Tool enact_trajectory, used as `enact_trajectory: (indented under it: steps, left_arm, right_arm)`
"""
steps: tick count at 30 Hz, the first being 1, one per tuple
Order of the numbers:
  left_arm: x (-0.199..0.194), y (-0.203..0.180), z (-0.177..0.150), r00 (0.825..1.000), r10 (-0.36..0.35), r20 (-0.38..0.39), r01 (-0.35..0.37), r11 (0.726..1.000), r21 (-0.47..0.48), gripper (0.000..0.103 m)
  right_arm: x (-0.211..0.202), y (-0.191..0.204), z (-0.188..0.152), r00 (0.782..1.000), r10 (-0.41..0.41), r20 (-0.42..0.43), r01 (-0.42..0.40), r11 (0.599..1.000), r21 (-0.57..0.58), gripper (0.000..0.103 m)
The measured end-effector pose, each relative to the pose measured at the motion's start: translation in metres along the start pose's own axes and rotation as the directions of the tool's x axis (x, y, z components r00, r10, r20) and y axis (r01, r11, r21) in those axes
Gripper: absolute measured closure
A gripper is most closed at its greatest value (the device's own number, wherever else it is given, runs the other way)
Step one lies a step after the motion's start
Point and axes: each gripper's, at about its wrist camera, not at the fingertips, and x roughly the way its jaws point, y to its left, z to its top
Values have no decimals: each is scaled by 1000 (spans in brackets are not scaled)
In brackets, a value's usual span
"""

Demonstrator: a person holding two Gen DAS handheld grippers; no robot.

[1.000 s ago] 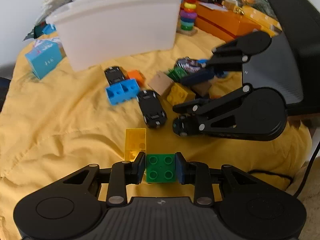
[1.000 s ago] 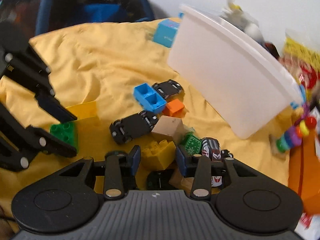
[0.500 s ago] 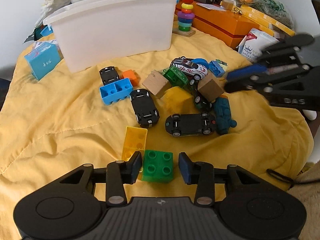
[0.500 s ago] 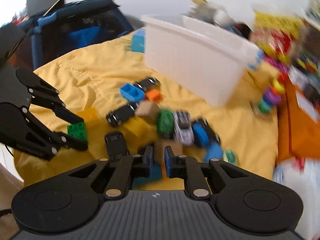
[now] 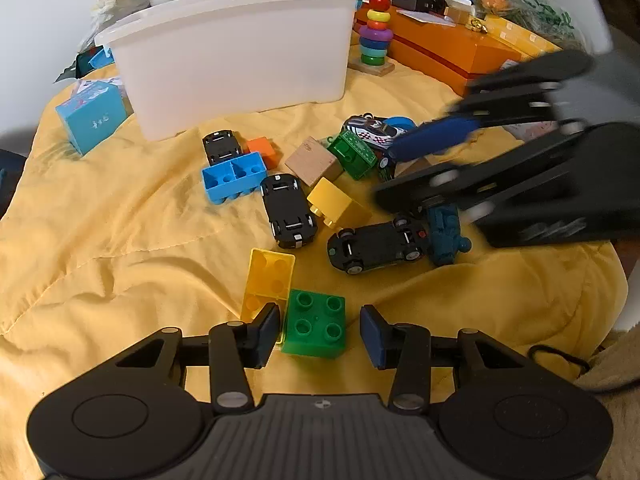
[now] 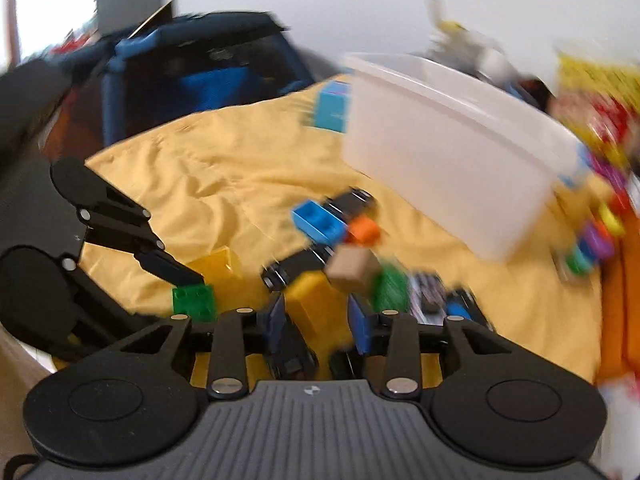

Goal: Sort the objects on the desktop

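Left tongs (image 5: 319,330) spread around green brick (image 5: 315,323), yellow cloth (image 5: 120,232), white bin (image 5: 236,56) behind

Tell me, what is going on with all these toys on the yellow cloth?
A person is sorting toys with a hand-held claw in each hand. The left claw is open around a green block lying on the yellow cloth. The right claw, also open, is blurred over the pile of toy cars and a yellow block. The white bin stands behind the toys.
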Motion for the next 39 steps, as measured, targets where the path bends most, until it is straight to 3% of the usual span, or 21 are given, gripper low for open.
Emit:
enact_trajectory:
  steps: [6,7,13,16,21,22,23,26,29,32,36,37,39]
  left_arm:
    - [-10,3,0,999,4,34,-4,1000,-6,52]
    - [-11,3,-1,999,4,39,-4,1000,-8,52]
    - [-13,3,-3,999,-22,29,22,1000,5,52]
    - [-8,0,-5,999,-33,16,32,999,15,52]
    - [4,-4,-3,999,-43,1,43,999,24,53]
    - [5,-5,-2,999,-48,8,48,998,28,58]
    - [6,-6,0,998,-59,10,58,998,25,70]
    - [11,-9,3,996,-86,-1,86,996,9,69]
    - [12,-14,3,997,-78,-6,78,997,27,69]
    - [12,-15,5,997,-74,-10,74,997,13,69]
    - [11,-14,4,998,-68,-9,68,998,6,69]
    - [11,-14,4,998,-66,-9,66,998,5,69]
    - [10,-14,3,998,-63,-8,63,998,4,69]
  right_arm:
    - [45,9,12,995,-26,-93,17,996,-91,67]
    - [48,7,12,994,-26,-103,17,997,-79,71]
    - [22,-6,4,995,-45,-85,46,999,11,71]
    - [-12,-21,-1,999,-4,-37,10,987,162,71]
    - [-45,-57,-37,997,68,-44,-41,893,447,70]
    - [-47,-63,-46,995,82,-54,-46,872,487,70]
    - [-46,-68,-58,993,92,-75,-40,856,515,70]
    - [-42,-73,-82,984,107,-140,-10,826,563,70]
    - [-45,-75,-92,979,190,-76,-103,776,622,70]
    - [-36,-80,-99,958,288,-2,-209,699,684,70]
    - [-22,-93,-112,941,336,50,-264,629,731,70]
    - [-23,-97,-113,942,331,57,-265,626,734,69]
    - [-28,-102,-111,959,281,42,-226,665,711,58]
